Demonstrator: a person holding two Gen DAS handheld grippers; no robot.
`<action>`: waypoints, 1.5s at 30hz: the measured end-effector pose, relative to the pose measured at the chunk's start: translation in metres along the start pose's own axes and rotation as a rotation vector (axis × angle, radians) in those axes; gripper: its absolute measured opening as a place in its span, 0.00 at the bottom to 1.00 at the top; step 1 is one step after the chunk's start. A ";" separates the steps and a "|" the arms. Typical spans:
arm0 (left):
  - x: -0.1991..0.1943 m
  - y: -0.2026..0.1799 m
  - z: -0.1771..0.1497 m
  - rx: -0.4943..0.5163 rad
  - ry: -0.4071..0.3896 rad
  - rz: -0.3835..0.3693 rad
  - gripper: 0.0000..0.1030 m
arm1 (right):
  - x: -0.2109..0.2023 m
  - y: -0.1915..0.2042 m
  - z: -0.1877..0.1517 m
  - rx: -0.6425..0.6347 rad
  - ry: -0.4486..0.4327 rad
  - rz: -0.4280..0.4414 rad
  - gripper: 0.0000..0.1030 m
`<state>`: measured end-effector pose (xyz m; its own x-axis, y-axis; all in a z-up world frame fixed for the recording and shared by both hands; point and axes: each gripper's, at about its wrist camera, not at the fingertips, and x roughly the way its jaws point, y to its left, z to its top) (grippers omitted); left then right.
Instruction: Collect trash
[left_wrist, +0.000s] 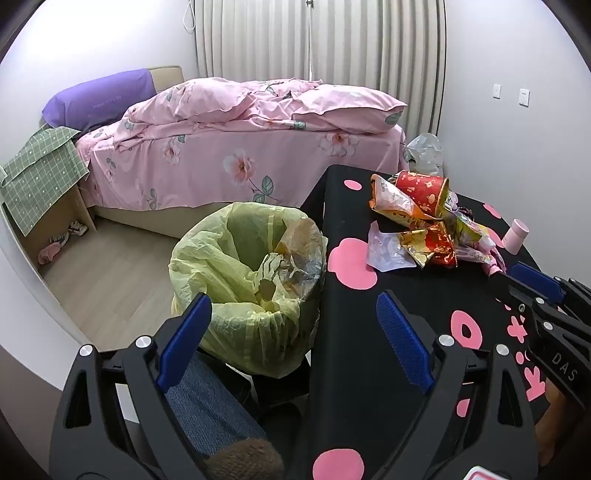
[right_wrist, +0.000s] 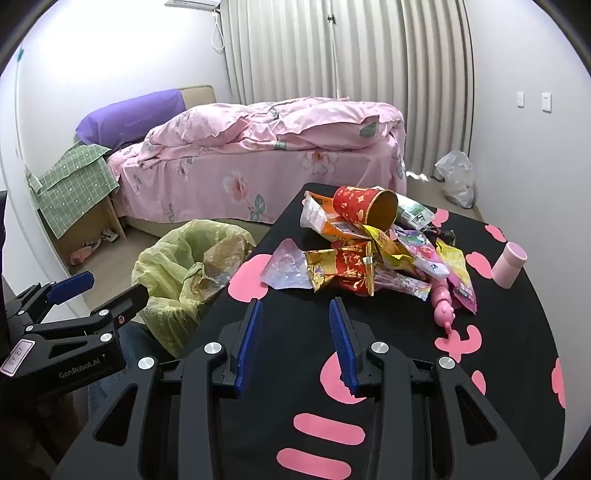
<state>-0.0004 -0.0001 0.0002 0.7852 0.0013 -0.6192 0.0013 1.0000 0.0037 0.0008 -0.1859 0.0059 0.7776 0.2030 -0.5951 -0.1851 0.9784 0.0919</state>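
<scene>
A pile of snack wrappers with a red paper cup on its side lies on the black table with pink shapes; the pile also shows in the left wrist view. A bin lined with a yellow bag holds crumpled wrappers, left of the table; it also shows in the right wrist view. My left gripper is open and empty above the bin's near rim. My right gripper is open and empty over the table, just short of the pile.
A pink cup stands at the table's right. A pink toy lies by the pile. A bed with pink bedding is behind, a white plastic bag on the floor, a cloth-covered cabinet at left.
</scene>
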 end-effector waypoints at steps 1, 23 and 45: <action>0.000 0.000 0.000 0.000 0.000 -0.001 0.84 | 0.000 0.000 0.000 0.000 -0.001 -0.001 0.35; -0.001 -0.002 0.001 0.007 0.005 -0.021 0.84 | -0.005 -0.006 -0.004 0.016 -0.007 -0.024 0.35; -0.006 -0.006 0.007 0.010 -0.006 -0.026 0.84 | -0.006 -0.008 -0.003 0.023 -0.015 -0.020 0.35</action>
<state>-0.0003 -0.0059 0.0096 0.7886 -0.0243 -0.6145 0.0278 0.9996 -0.0038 -0.0046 -0.1947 0.0068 0.7901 0.1836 -0.5849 -0.1554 0.9829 0.0986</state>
